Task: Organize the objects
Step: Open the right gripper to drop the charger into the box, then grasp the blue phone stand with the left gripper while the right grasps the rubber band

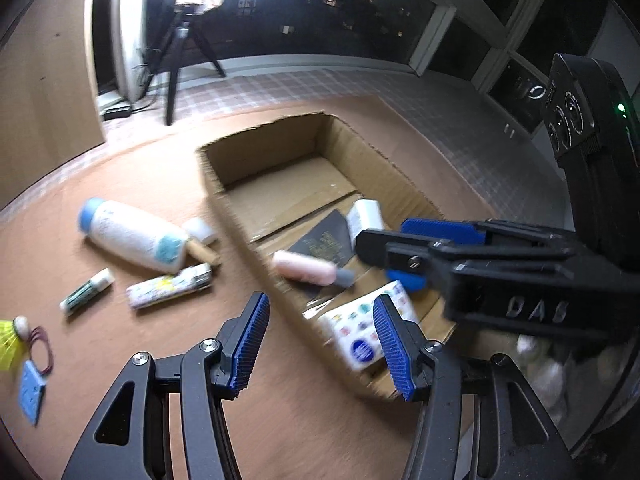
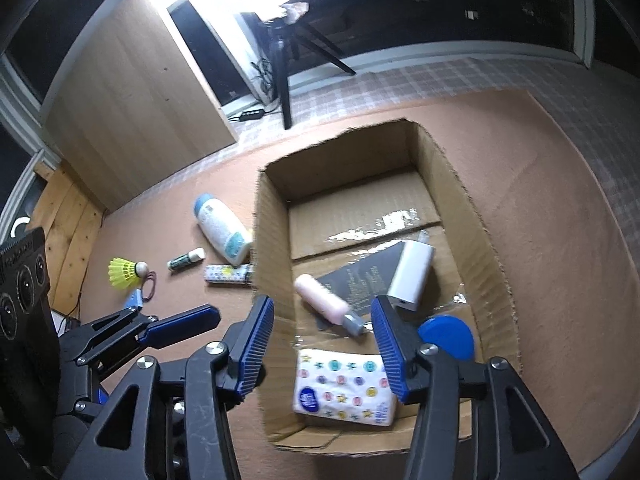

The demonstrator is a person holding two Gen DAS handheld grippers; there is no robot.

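Observation:
An open cardboard box (image 2: 272, 216) (image 1: 240, 232) sits on the brown mat. In it lie a pink bottle (image 2: 324, 300) (image 1: 304, 266), a white charger block (image 2: 412, 276) (image 1: 366, 216), a dark booklet (image 2: 364, 276), a patterned tissue pack (image 2: 344, 388) (image 1: 360, 328) and a blue round lid (image 2: 448, 336). My right gripper (image 2: 322, 344) is open and empty above the box's near end. My left gripper (image 1: 318, 344) is open and empty over the box's near left wall. Left of the box lie a white bottle with blue cap (image 1: 132, 234) (image 2: 222, 228), a patterned tube (image 1: 168, 286) (image 2: 228, 274) and a small green tube (image 1: 86, 292) (image 2: 186, 260).
A yellow shuttlecock (image 2: 124, 274) (image 1: 10, 340), a red rubber band (image 1: 44, 350) (image 2: 150, 290) and a light-blue tag (image 1: 30, 394) lie at the mat's left. A small white piece and a cork-like stick (image 1: 202, 240) lie by the big bottle. A tripod (image 2: 284, 64) and a wooden panel (image 2: 132, 112) stand behind.

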